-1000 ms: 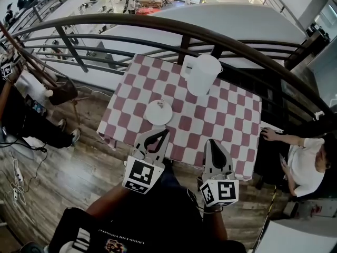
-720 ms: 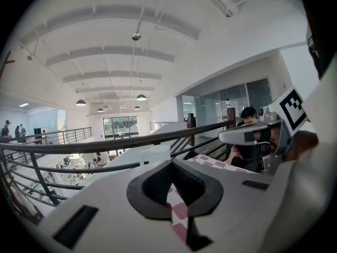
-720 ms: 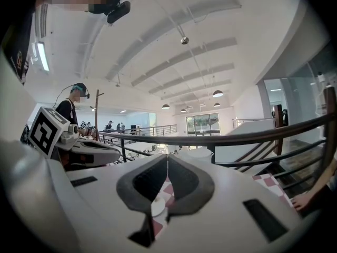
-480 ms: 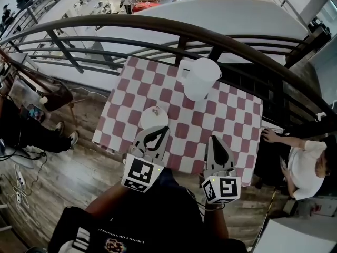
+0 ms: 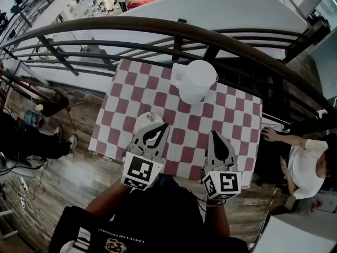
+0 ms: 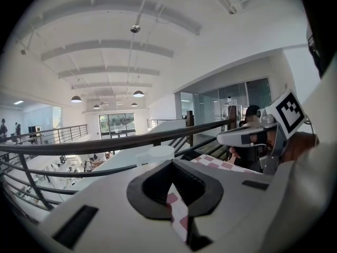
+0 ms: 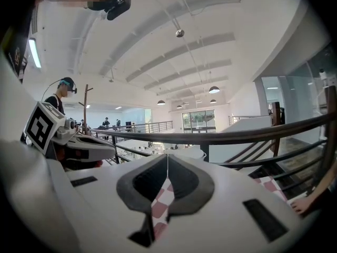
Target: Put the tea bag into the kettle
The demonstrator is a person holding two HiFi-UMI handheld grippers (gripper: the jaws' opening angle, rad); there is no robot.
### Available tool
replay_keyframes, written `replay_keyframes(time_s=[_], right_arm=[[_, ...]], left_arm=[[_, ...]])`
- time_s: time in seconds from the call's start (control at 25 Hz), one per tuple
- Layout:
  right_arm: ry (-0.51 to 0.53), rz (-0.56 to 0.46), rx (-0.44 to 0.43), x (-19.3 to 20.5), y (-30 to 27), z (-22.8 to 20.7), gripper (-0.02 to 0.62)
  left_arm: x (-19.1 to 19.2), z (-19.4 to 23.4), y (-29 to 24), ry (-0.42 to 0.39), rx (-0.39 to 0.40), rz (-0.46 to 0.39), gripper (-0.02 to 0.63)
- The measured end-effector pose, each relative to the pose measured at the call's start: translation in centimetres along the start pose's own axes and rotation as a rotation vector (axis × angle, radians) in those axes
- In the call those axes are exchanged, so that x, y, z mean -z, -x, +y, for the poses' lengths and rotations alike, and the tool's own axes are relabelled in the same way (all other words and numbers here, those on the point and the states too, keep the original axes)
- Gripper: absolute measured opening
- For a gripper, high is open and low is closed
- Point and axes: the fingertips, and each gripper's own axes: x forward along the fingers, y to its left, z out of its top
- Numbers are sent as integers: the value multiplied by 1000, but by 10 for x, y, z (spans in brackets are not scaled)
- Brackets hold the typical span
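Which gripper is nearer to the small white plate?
Left. In the head view the left gripper overlaps the plate's near-right edge; the right gripper is well off to its right.

The desk (image 5: 243, 141) is covered by a cloth (image 5: 158, 96) checked in dull red and white. The kettle (image 5: 196, 81) and the small plate (image 5: 142, 119) are plain white. The left tool (image 5: 164, 125) and right tool (image 5: 215, 135) are white, lined with black pads (image 5: 152, 138). Their cubes (image 5: 139, 171) are patterned with black-and-white square markers. The floor (image 5: 63, 178) is laid in brown wood planks.
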Motion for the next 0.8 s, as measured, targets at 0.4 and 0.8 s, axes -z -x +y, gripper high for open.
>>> replay_keyframes(time_s=[0.4, 0.8], right_arm=[[11, 18, 24, 4, -50, -38, 14], [37, 8, 31, -11, -108, -76, 14]], left_arm=[[-13, 20, -45, -4, -1, -3, -2], [-23, 63, -96, -17, -55, 0, -2]])
